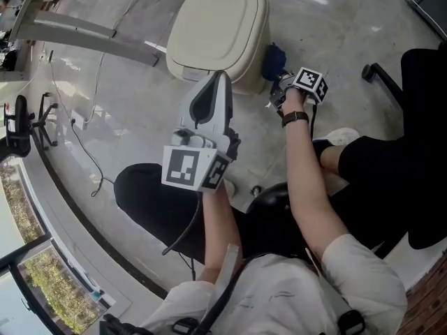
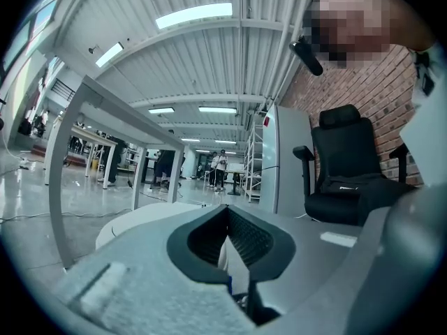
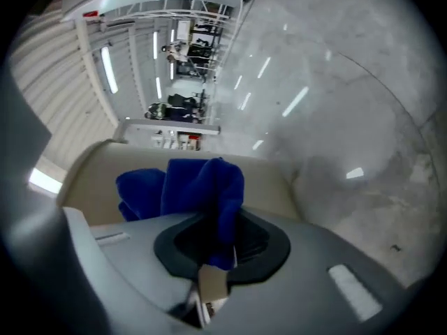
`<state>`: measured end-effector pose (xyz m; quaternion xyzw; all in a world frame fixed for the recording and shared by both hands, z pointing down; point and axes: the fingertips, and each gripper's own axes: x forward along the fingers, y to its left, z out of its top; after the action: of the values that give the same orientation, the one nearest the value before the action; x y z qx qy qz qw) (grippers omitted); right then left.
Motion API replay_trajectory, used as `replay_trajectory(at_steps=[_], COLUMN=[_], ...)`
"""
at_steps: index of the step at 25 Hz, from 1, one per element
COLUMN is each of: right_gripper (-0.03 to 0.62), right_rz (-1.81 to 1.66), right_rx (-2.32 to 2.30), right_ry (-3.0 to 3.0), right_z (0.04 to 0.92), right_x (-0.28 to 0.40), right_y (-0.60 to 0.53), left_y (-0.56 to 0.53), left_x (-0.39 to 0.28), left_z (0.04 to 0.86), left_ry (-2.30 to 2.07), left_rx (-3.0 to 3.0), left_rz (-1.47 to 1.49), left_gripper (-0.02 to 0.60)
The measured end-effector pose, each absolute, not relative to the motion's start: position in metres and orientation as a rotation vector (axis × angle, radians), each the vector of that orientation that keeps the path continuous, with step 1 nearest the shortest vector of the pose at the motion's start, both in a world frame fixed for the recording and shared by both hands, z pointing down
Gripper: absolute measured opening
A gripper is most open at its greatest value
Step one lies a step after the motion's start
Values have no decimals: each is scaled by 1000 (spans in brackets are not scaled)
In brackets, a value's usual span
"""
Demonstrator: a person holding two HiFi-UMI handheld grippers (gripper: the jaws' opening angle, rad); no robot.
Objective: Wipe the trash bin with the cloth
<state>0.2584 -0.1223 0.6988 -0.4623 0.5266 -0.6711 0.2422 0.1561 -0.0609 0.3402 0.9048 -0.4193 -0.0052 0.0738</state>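
Observation:
A cream trash bin (image 1: 220,30) with its lid down stands on the floor ahead of me. My right gripper (image 1: 278,84) is shut on a blue cloth (image 1: 272,60) and holds it against the bin's right side. In the right gripper view the cloth (image 3: 199,187) bunches out of the jaws onto the cream wall of the bin (image 3: 286,180). My left gripper (image 1: 221,79) is raised near the bin's front edge, shut, with nothing in it. The left gripper view looks over the bin's pale top (image 2: 133,225).
A black office chair (image 1: 419,117) stands at the right, also seen in the left gripper view (image 2: 349,166). A white table frame (image 1: 84,30) crosses the far left, with cables (image 1: 84,145) on the floor beneath it. My white shoe (image 1: 342,137) rests near the bin.

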Motion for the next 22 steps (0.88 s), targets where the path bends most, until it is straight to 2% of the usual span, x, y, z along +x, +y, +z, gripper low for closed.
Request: replay_trajectory(at_steps=[5,10,13,17,22], right_gripper=[38,38,38,38,39], right_rz=[-2097,-2006,-1767,-1424,-1025], right_rx=[-1456,-1439,-1407,-1276,-949], right_ry=[1335,1348,1437,1580,1829], right_z=[795,772,698,549,374], right_x=[242,270,308,348,365], right_y=[-82,-101,-129,-156,-158], left_y=[-62,-66,-63,-58,-52], left_x=[152,152,153,160,160], left_z=[349,343,341,335,328], left_ry=[-1274,-1280,-1287,-1271,-1240], left_rx=[2696,2706,2688,2680,2713], left_rz=[18,10,-18,-38,-72], left_gripper=[0,0,0,0,0])
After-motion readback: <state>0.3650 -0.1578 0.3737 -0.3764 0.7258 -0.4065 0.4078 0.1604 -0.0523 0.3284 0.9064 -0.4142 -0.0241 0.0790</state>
